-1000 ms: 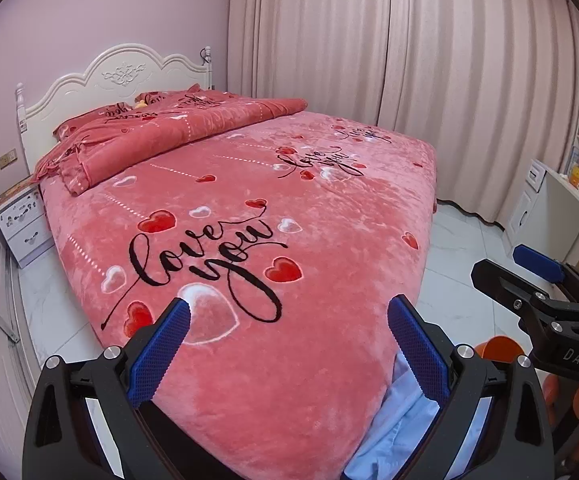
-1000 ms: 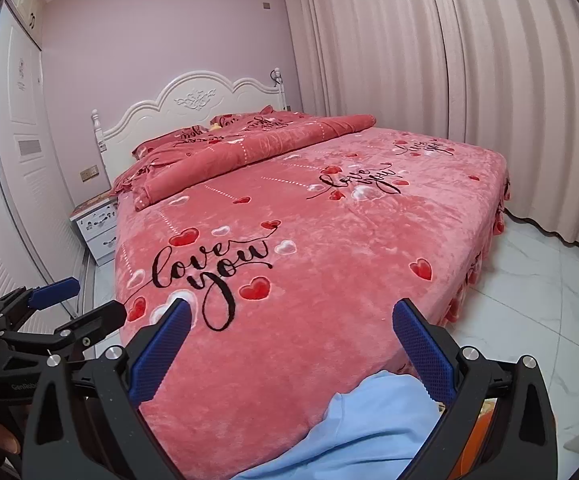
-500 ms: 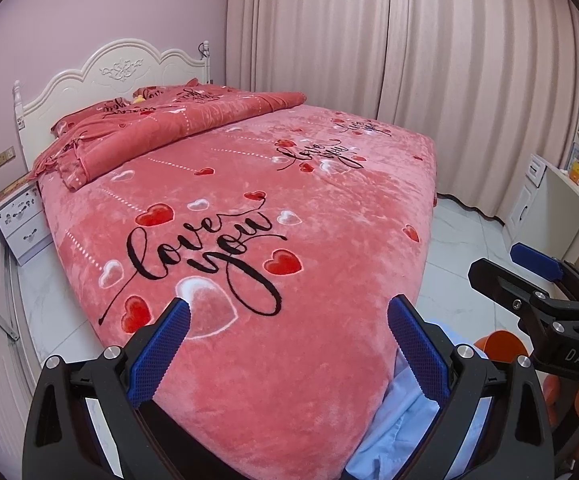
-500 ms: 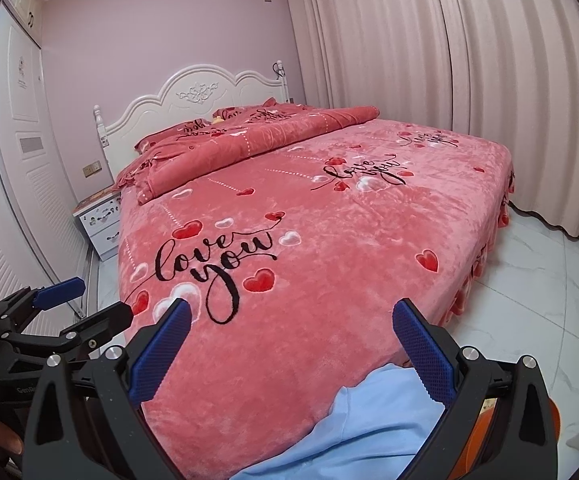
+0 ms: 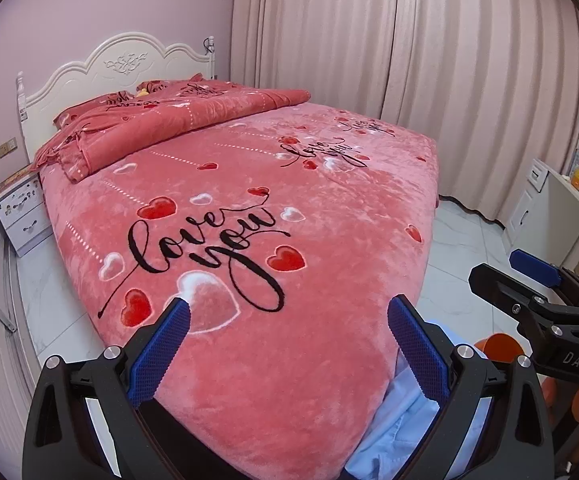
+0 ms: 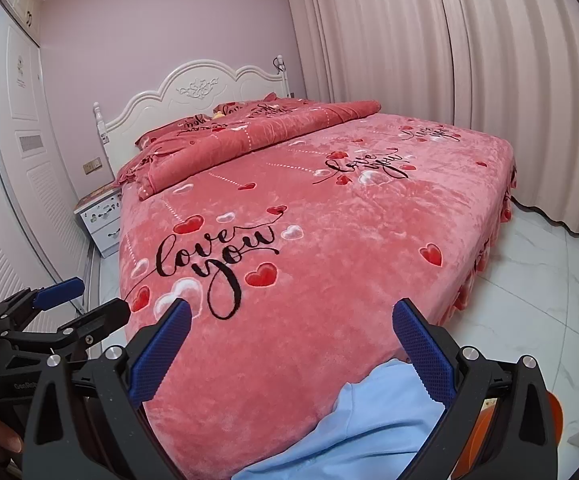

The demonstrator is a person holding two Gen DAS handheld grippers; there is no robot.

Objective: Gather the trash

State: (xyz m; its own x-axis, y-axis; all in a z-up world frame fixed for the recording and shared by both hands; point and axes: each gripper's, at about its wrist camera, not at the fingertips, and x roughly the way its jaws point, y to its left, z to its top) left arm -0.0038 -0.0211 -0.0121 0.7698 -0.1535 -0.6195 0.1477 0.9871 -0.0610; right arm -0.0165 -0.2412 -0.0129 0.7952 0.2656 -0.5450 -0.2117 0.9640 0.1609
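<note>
Both grippers are hovering over the foot of the bed, pointing toward the headboard. The left gripper is holding its jaws spread wide with nothing between them; the right gripper is doing the same, wide apart and empty. No trash is showing plainly in either view: the pink bedspread is lying smooth apart from the folded quilt near the pillows, where a small yellow object is peeking out, too small to identify. An orange object is sitting low by the bed's corner beside a pale blue cloth, probably the person's clothing; it may be a bin or bag for collecting, but that cannot be told. The nightstand and the desk with shelves at the far right are carrying small clutter, unreadable from here. Judging the step as searching: the task is barely starting. To be doing it well, the person should be sweeping both cameras slowly across floor, nightstand and desk, keeping the jaws apart and the two grippers clear of each other, and committing to a reach only once a piece is clearly identified as rubbish.
</note>
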